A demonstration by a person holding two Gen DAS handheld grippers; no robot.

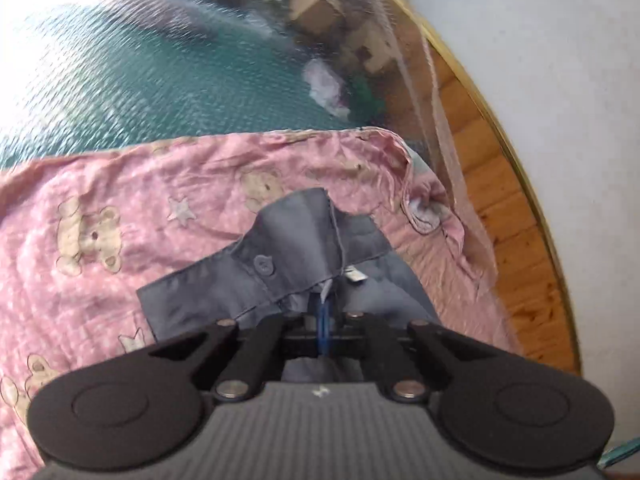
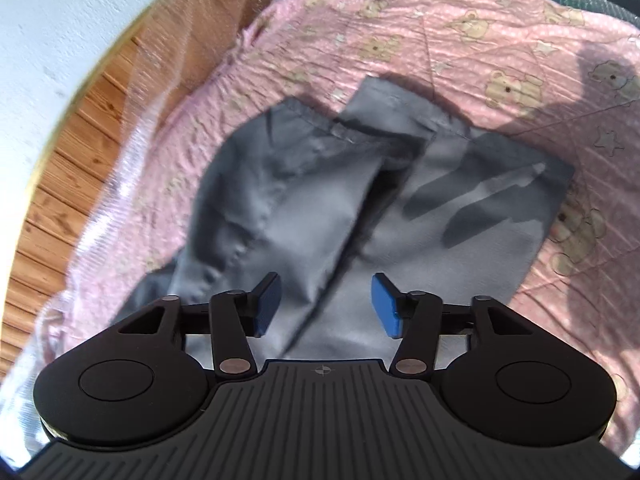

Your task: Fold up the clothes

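Note:
Grey trousers [image 1: 288, 256] lie on a pink sheet printed with bears [image 1: 104, 216]. In the left wrist view their waistband, with a grey button [image 1: 263, 266] and a small white label, bunches up in front of my left gripper [image 1: 325, 320], whose blue pads are pressed together on the cloth. In the right wrist view the same grey trousers [image 2: 320, 200] spread flat with a fold running down the middle. My right gripper [image 2: 326, 306] hovers open over them, with its blue pads [image 2: 385, 304] wide apart and the fold between them, not pinched.
The pink sheet [image 2: 500, 40] covers a teal quilted bed [image 1: 140, 80]. A wooden floor [image 1: 516, 240] and a white wall [image 1: 560, 80] lie to the side. Boxes and a crumpled white cloth [image 1: 326, 84] sit at the bed's far edge, behind thin netting.

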